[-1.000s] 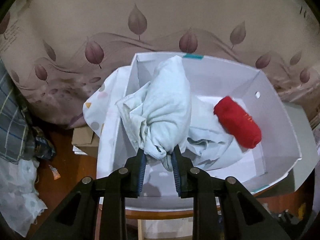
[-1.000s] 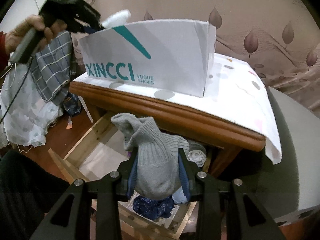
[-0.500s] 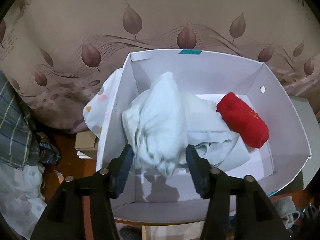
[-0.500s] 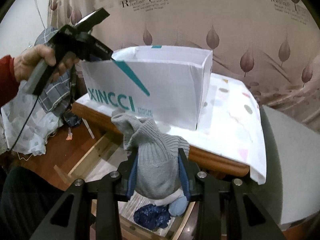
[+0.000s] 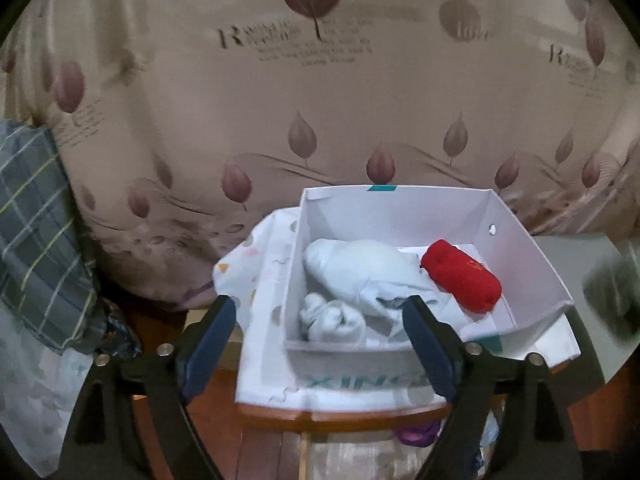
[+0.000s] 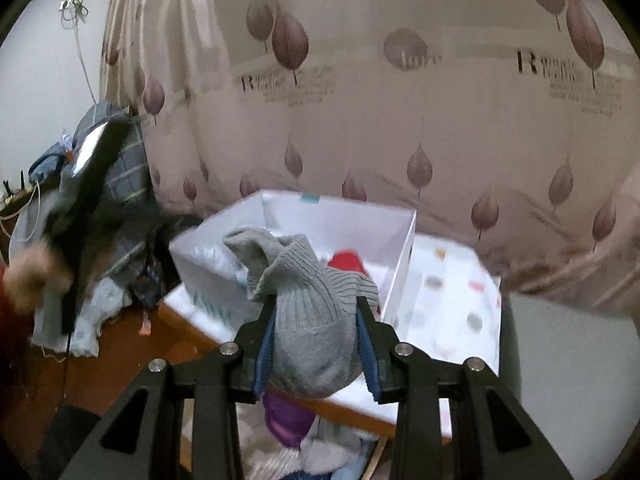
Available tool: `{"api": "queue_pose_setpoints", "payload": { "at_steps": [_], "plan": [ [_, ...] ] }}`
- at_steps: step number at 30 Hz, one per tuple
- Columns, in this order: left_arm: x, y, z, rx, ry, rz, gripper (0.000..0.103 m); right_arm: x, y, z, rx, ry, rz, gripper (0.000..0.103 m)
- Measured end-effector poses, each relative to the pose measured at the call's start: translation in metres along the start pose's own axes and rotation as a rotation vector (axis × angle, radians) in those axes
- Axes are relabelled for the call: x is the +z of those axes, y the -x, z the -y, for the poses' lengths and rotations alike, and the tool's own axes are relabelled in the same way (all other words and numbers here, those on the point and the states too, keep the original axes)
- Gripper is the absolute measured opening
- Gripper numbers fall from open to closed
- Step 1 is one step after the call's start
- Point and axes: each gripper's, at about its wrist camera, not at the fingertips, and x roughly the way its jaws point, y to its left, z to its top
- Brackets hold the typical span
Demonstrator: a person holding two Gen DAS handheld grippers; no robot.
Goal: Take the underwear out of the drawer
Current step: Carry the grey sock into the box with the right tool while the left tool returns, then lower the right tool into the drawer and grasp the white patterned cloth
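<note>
A: Where's the left gripper (image 5: pixel 316 344)?
B: Above the near wall of the white box (image 5: pixel 520 264), jaws opening — nothing between them. The pale blue underwear (image 5: pixel 360 272) lies loose inside the box, against its left wall.

A: And the right gripper (image 6: pixel 316 344)?
B: Clenched on a grey knitted garment (image 6: pixel 312 320), held in front of the box's near corner, above the open drawer (image 6: pixel 344 456).

A: How much room in the box?
B: The right half of its floor is mostly bare; a red roll (image 5: pixel 460 280) lies beside the pale bundle, near the right wall. The box sits on a spotted cloth (image 6: pixel 452 300) that runs to the wooden tabletop (image 5: pixel 340 414) edge.

A: Counts?
B: One box, two items in it, one grey piece in the gripper — the drawer's heap below is too blurred to count; a purple piece (image 6: pixel 286 416) shows on top of it
</note>
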Motion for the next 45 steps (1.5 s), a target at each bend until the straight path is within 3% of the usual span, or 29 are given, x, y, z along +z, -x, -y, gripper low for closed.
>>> {"api": "queue_pose_setpoints", "payload": {
  "at_steps": [6, 9, 18, 26, 33, 38, 45],
  "plan": [
    [-0.048, 0.021, -0.026, 0.025, 0.057, -0.024, 0.089, 0.049, -0.03, -0.003, -0.043, 0.014, -0.04, 0.036],
    [-0.074, 0.018, -0.036, 0.059, 0.082, -0.051, 0.09, 0.067, -0.057, -0.005, -0.05, 0.005, -0.102, 0.036],
    [-0.129, -0.027, -0.024, 0.216, -0.006, -0.109, 0.09, 0.067, -0.144, 0.003, -0.11, -0.051, -0.338, 0.037],
    [-0.153, -0.056, -0.001, 0.096, 0.037, -0.141, 0.091, 0.042, -0.189, 0.008, -0.151, -0.063, -0.469, 0.037],
    [-0.171, -0.071, 0.016, 0.124, -0.034, -0.175, 0.091, 0.039, -0.193, 0.005, -0.177, -0.046, -0.466, 0.044],
    [-0.178, -0.079, 0.015, 0.114, -0.025, -0.214, 0.091, 0.037, -0.193, 0.003, -0.173, -0.053, -0.451, 0.055],
    [-0.189, -0.097, 0.01, 0.074, 0.04, -0.316, 0.091, 0.044, -0.174, -0.004, -0.184, -0.033, -0.351, 0.059]
  ]
}}
